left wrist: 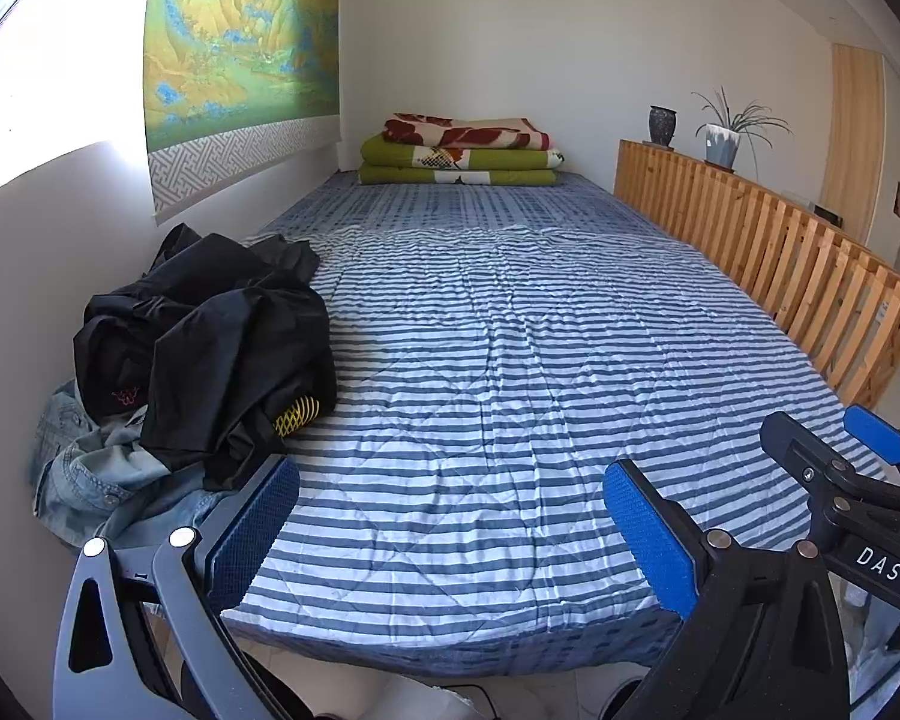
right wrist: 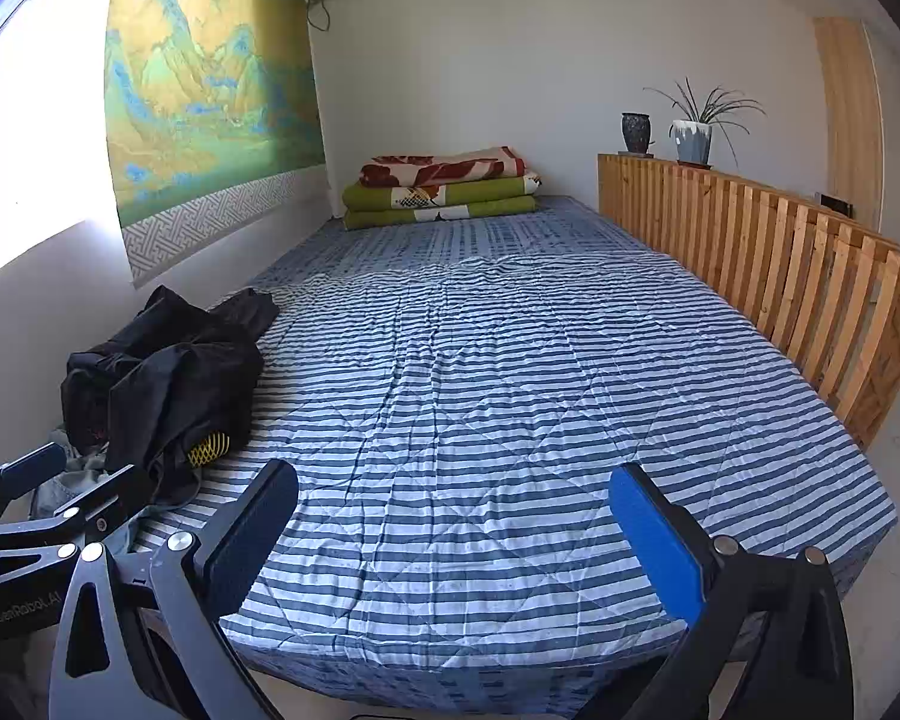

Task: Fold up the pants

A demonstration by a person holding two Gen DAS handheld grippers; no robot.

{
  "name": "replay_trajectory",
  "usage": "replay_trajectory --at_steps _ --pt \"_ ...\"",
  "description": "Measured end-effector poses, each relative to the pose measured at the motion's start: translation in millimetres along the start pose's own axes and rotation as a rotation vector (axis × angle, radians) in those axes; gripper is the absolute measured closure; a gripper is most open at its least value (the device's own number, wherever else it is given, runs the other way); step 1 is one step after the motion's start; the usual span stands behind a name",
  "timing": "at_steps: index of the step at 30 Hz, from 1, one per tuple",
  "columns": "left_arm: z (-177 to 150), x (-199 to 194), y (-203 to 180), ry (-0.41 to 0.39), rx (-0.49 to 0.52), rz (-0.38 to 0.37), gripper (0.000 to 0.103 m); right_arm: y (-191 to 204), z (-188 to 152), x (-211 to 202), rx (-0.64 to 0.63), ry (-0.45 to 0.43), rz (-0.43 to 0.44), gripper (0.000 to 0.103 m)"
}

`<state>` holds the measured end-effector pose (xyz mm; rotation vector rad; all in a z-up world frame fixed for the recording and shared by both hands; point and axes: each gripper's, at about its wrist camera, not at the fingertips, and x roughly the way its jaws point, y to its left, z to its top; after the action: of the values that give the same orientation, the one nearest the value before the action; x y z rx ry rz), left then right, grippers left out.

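Note:
A heap of black pants [left wrist: 210, 342] lies crumpled on the left side of the striped bed [left wrist: 510, 372], on top of a blue denim garment [left wrist: 96, 480]. The right wrist view shows the same black heap [right wrist: 162, 384] at left. My left gripper [left wrist: 450, 528] hovers over the bed's near edge, open and empty, its left pad [left wrist: 252, 534] just short of the heap. My right gripper [right wrist: 456, 540] is also open and empty over the near edge, to the right of the left one. The right gripper [left wrist: 870, 480] shows at the right edge of the left wrist view.
Folded blankets [left wrist: 462, 150] are stacked at the bed's far end. A wooden slatted rail [left wrist: 768, 252] runs along the right side, with two plant pots [left wrist: 720, 144] on it. A landscape scroll [left wrist: 240, 60] hangs on the left wall. The striped quilt [right wrist: 510, 396] is wrinkled and bare in the middle.

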<state>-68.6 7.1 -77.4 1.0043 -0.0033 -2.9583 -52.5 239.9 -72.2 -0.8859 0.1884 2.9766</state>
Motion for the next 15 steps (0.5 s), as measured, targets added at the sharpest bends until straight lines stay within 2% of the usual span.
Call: replay_trajectory --at_steps 15 --pt "-4.3 15.2 -17.3 0.006 0.022 -0.022 0.000 -11.5 -3.0 10.5 -0.009 0.034 -0.023 0.001"
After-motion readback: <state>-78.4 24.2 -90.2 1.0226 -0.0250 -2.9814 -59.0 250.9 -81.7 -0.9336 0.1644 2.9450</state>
